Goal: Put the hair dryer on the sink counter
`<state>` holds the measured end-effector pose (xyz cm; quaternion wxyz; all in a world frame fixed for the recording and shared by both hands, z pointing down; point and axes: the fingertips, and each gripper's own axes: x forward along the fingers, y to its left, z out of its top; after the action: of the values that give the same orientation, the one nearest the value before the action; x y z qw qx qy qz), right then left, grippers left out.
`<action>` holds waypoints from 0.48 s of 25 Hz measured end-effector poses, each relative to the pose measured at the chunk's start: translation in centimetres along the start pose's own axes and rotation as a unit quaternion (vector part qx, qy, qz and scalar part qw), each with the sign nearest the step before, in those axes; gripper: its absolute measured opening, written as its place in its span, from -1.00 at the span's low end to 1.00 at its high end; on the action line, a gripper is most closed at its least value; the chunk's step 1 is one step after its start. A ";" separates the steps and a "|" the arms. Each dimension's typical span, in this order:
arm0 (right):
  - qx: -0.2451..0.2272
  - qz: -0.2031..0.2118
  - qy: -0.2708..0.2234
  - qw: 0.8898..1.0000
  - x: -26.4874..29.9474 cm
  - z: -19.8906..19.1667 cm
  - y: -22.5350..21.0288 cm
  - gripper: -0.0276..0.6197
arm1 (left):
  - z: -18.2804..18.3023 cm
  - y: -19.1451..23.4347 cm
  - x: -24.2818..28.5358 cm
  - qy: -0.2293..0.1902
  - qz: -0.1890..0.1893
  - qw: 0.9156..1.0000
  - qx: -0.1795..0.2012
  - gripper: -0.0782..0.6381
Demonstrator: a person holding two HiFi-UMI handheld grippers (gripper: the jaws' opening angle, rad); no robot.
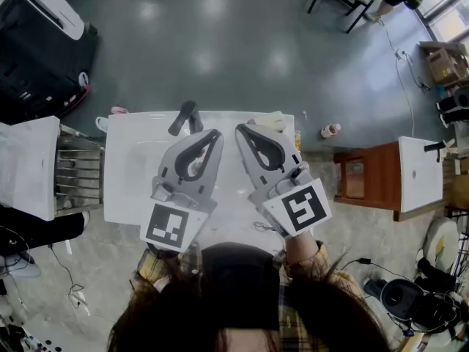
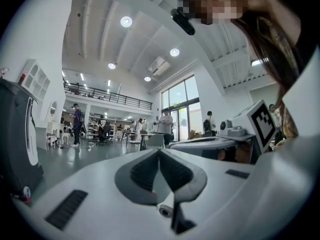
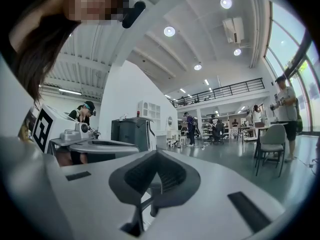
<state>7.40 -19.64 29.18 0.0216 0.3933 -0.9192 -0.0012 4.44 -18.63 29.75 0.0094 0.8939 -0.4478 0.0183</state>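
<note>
A white sink counter (image 1: 124,196) with a black faucet (image 1: 185,116) lies below me in the head view. Both grippers hover side by side above its basin, pointing away from me. My left gripper (image 1: 215,133) (image 2: 160,151) has its jaws together with nothing between them. My right gripper (image 1: 240,129) (image 3: 157,153) is shut too, and empty. I cannot make out a hair dryer for certain. A cream object (image 1: 277,119) lies at the counter's far right corner, and a thin cord (image 1: 264,228) shows near the front edge. The grippers hide the middle of the counter.
A metal rack (image 1: 77,171) and a white cabinet (image 1: 28,169) stand left of the counter. A brown wooden stand (image 1: 366,178) with a second white basin (image 1: 420,169) is at the right. A small bottle (image 1: 330,130) sits on the grey floor. A black machine (image 1: 40,53) stands far left.
</note>
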 end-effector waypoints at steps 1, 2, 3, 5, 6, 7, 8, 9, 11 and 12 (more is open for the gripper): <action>0.001 -0.001 0.000 1.000 0.0 0.0 -0.1 -0.87 | 0.0 0.0 0.0 0.001 0.000 1.000 0.000 -0.72; 0.002 -0.001 0.000 1.000 -0.1 0.0 -0.1 -0.87 | 0.0 0.0 0.1 0.002 0.000 1.000 0.000 -0.71; 0.004 -0.002 -0.001 1.000 -0.1 0.1 -0.2 -0.87 | -0.1 0.0 0.1 0.003 0.000 1.000 0.000 -0.71; 0.007 -0.003 -0.002 1.000 -0.2 0.1 -0.4 -0.87 | -0.1 0.0 0.2 0.003 0.001 1.000 -0.002 -0.71; 0.007 -0.003 -0.002 1.000 -0.2 0.1 -0.4 -0.87 | -0.2 0.0 0.2 0.004 0.000 1.000 -0.002 -0.71; 0.008 -0.004 -0.002 1.000 -0.2 0.0 -0.5 -0.87 | -0.2 0.0 0.2 0.004 0.000 1.000 -0.003 -0.71; 0.008 -0.004 -0.001 1.000 -0.3 0.0 -0.5 -0.87 | -0.2 0.0 0.2 0.004 0.000 1.000 -0.004 -0.71; 0.008 -0.004 -0.001 1.000 -0.3 0.0 -0.5 -0.87 | -0.2 0.0 0.2 0.004 -0.001 1.000 -0.004 -0.72; 0.006 -0.004 0.001 1.000 -0.3 0.0 -0.5 -0.87 | -0.2 0.0 0.2 0.004 -0.001 1.000 -0.004 -0.72; 0.005 -0.004 0.001 1.000 -0.3 0.0 -0.5 -0.87 | -0.1 0.0 0.2 0.004 -0.001 1.000 -0.004 -0.72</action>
<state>7.94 -19.74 29.17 0.0209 0.3971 -0.9175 0.0038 4.55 -18.78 29.90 0.0147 0.8941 -0.4471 0.0201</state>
